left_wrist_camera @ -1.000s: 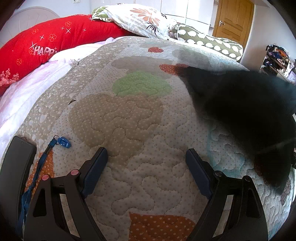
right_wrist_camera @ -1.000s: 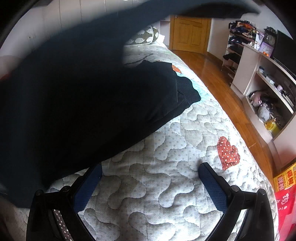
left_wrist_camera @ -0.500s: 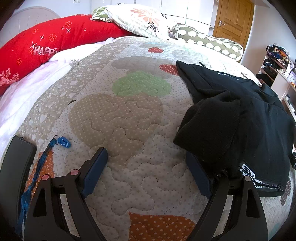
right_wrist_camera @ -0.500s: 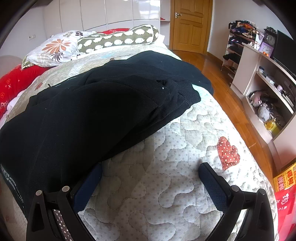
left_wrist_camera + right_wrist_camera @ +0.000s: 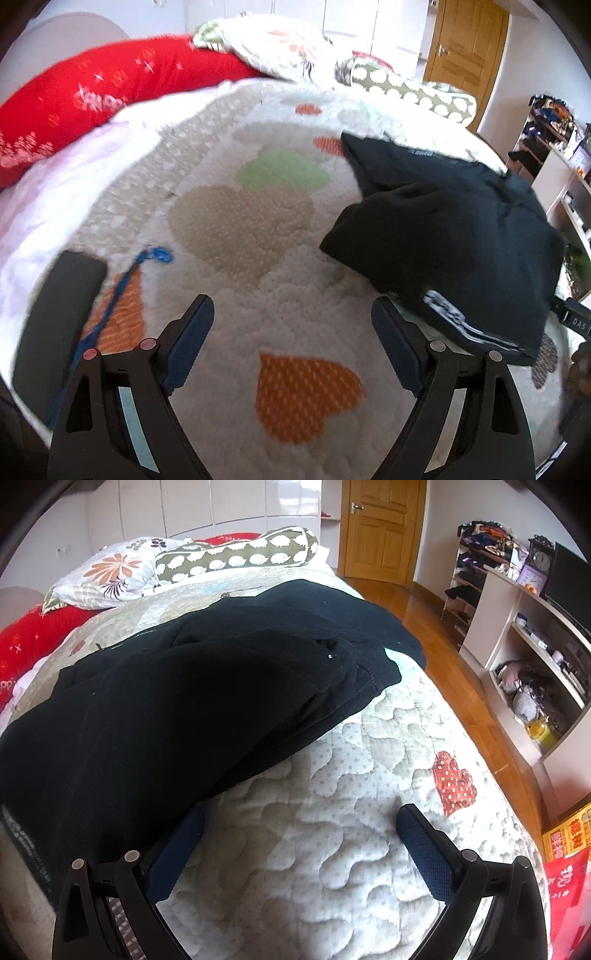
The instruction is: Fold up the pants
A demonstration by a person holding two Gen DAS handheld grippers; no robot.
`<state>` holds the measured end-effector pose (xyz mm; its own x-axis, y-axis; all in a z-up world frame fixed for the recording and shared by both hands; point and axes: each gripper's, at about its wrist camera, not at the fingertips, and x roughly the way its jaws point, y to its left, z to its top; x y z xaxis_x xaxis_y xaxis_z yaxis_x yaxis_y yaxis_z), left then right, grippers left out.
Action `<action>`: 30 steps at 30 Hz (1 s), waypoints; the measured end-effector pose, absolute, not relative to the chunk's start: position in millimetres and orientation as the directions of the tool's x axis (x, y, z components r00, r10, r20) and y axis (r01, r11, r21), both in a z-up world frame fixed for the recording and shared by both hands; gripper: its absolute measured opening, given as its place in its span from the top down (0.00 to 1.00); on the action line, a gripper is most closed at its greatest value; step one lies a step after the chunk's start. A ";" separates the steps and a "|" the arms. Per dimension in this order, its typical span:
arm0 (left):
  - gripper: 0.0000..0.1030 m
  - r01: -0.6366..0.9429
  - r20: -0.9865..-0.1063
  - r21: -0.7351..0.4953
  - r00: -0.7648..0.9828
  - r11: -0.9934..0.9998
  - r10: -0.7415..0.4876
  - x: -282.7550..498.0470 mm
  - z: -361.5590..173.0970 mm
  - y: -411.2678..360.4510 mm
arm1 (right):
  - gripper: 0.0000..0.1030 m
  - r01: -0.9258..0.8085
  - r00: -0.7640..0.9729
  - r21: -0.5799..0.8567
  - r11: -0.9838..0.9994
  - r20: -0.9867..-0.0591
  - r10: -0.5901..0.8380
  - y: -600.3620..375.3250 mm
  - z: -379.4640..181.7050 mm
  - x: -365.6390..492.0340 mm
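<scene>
Since 0.5 s ago the left wrist cam has shifted: quilt looks nearer, an orange heart patch [image 5: 306, 395] now sits between the fingers, and the pic is blurred. Right wrist view is unchanged from 0.5 s ago; 1 s ago the pants were still airborne in a blur, now they lie settled.

Left gripper [image 5: 291, 332]: jaws spread wide, nothing btwn them, hovering over bare quilt [image 5: 288, 295]. Its right finger tip is just beside the pants' [image 5: 454, 236] near edge, where a waistband w/ white lettering [image 5: 454, 317] shows; can't tell if touching. Pants are a black rumpled heap to the right of the gripper, one part doubled over on top. Left of the gripper: a dark flat object [image 5: 59, 314] and a blue cord w/ clip [image 5: 159, 254] on the quilt. Further back: red bolster [image 5: 92, 92], floral pillow [image 5: 280, 48], spotted green bolster [image 5: 413, 92], wooden door [image 5: 469, 44].

Right gripper [image 5: 299, 827]: jaws also wide apart, empty, over quilt [image 5: 332, 812]. Left finger tip sits at the pants' [image 5: 184, 709] edge; contact unclear. Pants spread diagonally across the bed from near-left to far-right, ribbed cuff [image 5: 384, 664] at the far end, well apart from the red dotted heart patch [image 5: 454, 782]. Beyond: floral pillow [image 5: 107, 572], spotted bolster [image 5: 236, 554], door [image 5: 380, 528], wood floor [image 5: 443, 635], shelving unit [image 5: 517, 635] w/ clutter, clock [image 5: 541, 559].
</scene>
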<state>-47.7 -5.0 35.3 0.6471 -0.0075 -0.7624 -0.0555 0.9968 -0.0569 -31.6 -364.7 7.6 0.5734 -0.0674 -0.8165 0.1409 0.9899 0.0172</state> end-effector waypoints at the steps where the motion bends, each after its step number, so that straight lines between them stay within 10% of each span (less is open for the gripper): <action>1: 0.15 -0.061 -0.750 -0.049 0.661 0.997 0.004 -54.2 40.8 -6.3 | 0.01 0.112 0.583 0.023 0.993 -0.811 -0.047 -360.8 12.0 -36.0; 30: 0.15 0.008 -0.668 -0.038 0.743 0.999 -0.031 -87.6 88.7 -56.7 | 0.01 -0.096 0.758 0.041 0.995 -0.645 0.100 -316.8 82.6 -104.1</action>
